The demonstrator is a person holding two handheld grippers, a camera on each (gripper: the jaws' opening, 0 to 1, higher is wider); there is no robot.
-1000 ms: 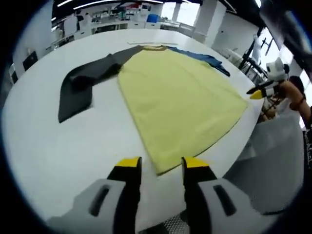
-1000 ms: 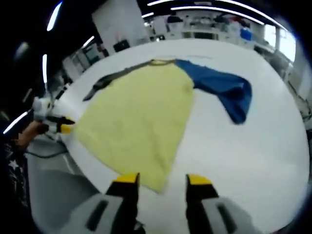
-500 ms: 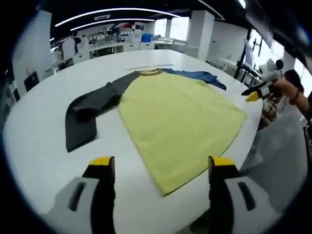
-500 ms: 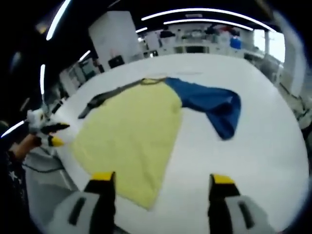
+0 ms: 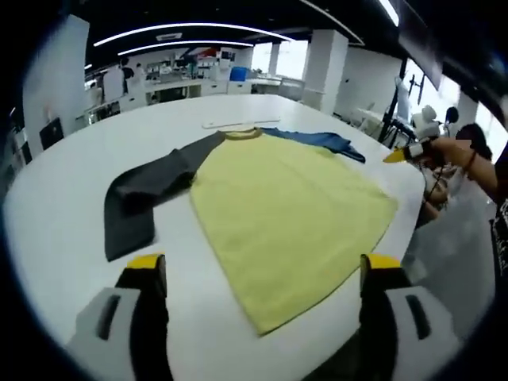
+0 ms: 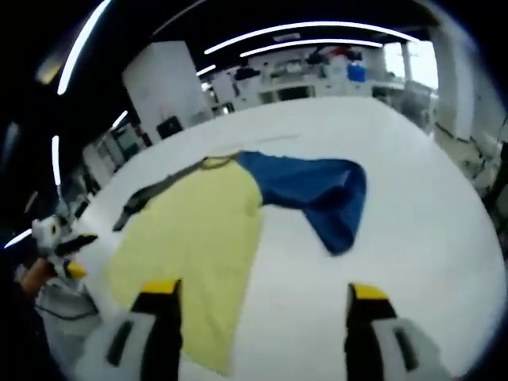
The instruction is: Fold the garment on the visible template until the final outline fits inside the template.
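A shirt with a yellow body (image 5: 286,214) lies flat on the white table (image 5: 63,182), its collar at the far end. The dark grey sleeve (image 5: 143,194) bends out to the left and the blue sleeve (image 5: 317,141) lies on the right. My left gripper (image 5: 264,262) is open wide above the near hem corner, holding nothing. In the right gripper view the yellow body (image 6: 194,238), blue sleeve (image 6: 317,194) and grey sleeve (image 6: 151,194) all show. There my right gripper (image 6: 266,290) is open wide over the table (image 6: 413,206), beside the hem.
A pale strip (image 5: 230,124) lies on the table beyond the collar. The right gripper (image 5: 405,152), held in a hand (image 5: 452,151), hangs off the table's right edge. The left gripper (image 6: 67,254) is at the table's left edge. Benches and a pillar stand behind.
Both grippers' jaws have spread from a narrow gap to wide open. Both cameras have drawn back from the hem. The shirt lies as before.
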